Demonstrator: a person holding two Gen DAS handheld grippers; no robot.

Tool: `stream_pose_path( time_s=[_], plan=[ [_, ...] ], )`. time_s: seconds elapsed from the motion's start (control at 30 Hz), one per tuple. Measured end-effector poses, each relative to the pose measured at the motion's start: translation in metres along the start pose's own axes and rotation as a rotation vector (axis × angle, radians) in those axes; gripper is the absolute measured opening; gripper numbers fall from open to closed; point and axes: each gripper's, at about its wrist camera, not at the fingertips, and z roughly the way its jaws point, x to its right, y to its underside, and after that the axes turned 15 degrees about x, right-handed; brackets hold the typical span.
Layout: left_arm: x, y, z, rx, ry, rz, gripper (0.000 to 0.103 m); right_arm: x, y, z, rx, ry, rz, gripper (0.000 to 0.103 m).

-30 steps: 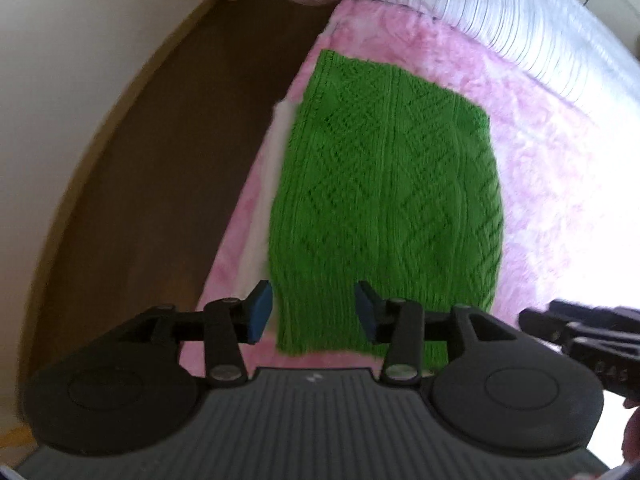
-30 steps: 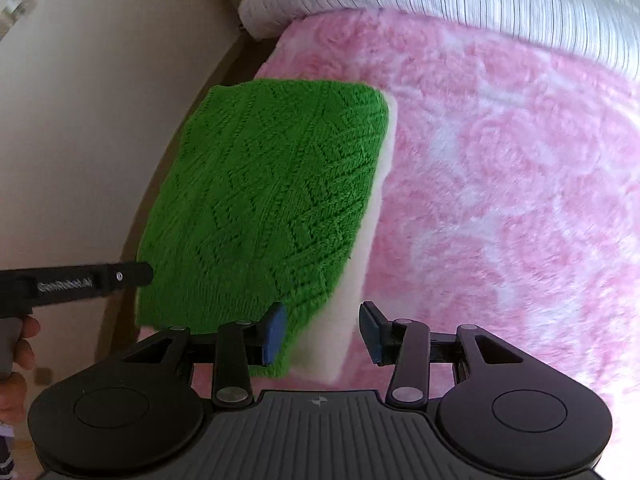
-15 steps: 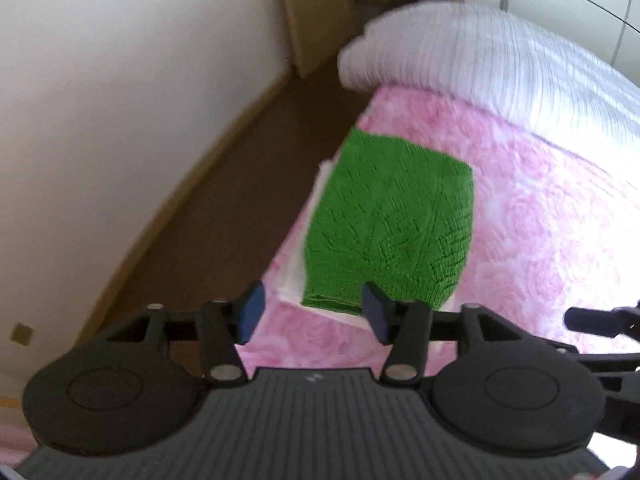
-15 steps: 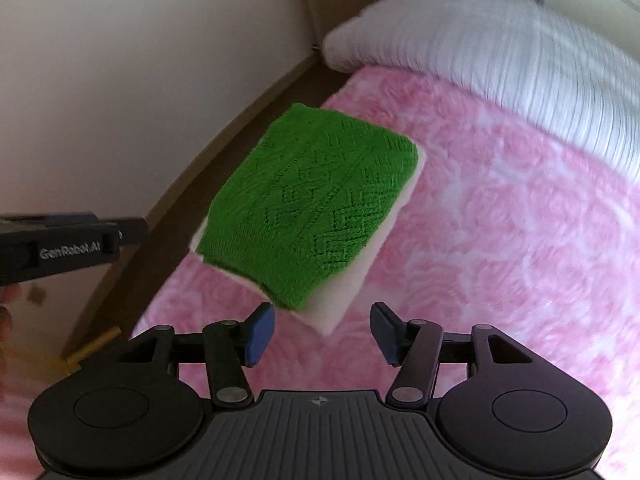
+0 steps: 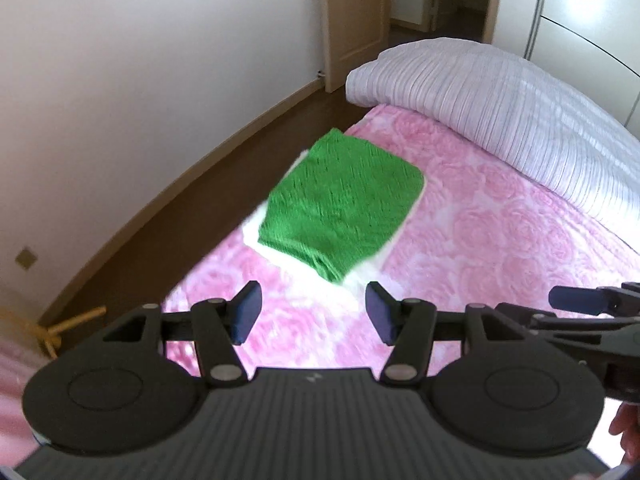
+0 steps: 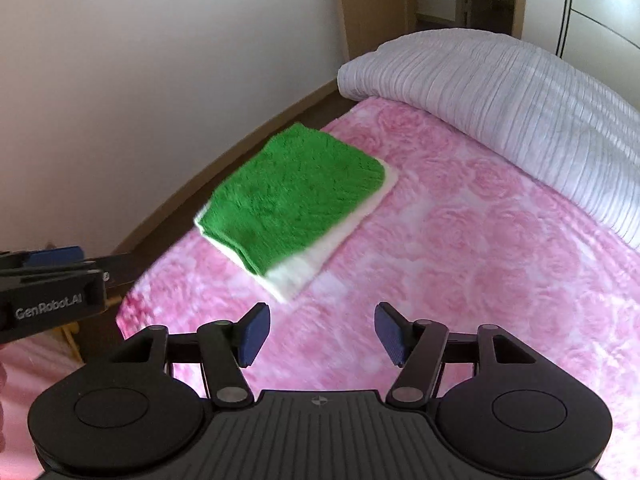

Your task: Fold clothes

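Note:
A folded green knit sweater lies flat on a folded white garment near the left edge of the pink bed. In the right wrist view the green sweater and the white garment sit ahead and to the left. My left gripper hangs open above the blanket, well short of the stack, with nothing between its blue pads. My right gripper is likewise held back from the stack; its jaws are opening and hold nothing. Each gripper shows at the edge of the other's view.
The pink rose-patterned blanket covers the bed. A rolled white striped duvet lies along its far side. Brown floor and a white wall run along the left, with a doorway beyond. A hand shows at the lower right.
Both grippers have pulled back and up from the near edge of the green sweater, and their jaws stand wider. The stack now looks smaller and farther away.

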Motion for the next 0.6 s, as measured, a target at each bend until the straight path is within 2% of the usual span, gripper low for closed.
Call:
stream_pose_path(
  time_s=[0.13,0.3,0.6],
  plan=[
    [0.014,0.024,-0.026,-0.046,-0.027,-0.059,0.054,0.016,0.012,-0.014,-0.032,-0.012,-0.025,0.062],
    [0.031,0.043,-0.035,-0.079,-0.052,-0.084,0.054,0.031,0.021,-0.026,-0.059,-0.024,-0.031,0.062],
    [0.044,0.043,-0.023,-0.099,-0.089,-0.105,0.054,0.042,0.012,-0.02,-0.076,-0.05,-0.059,0.062]
  ],
)
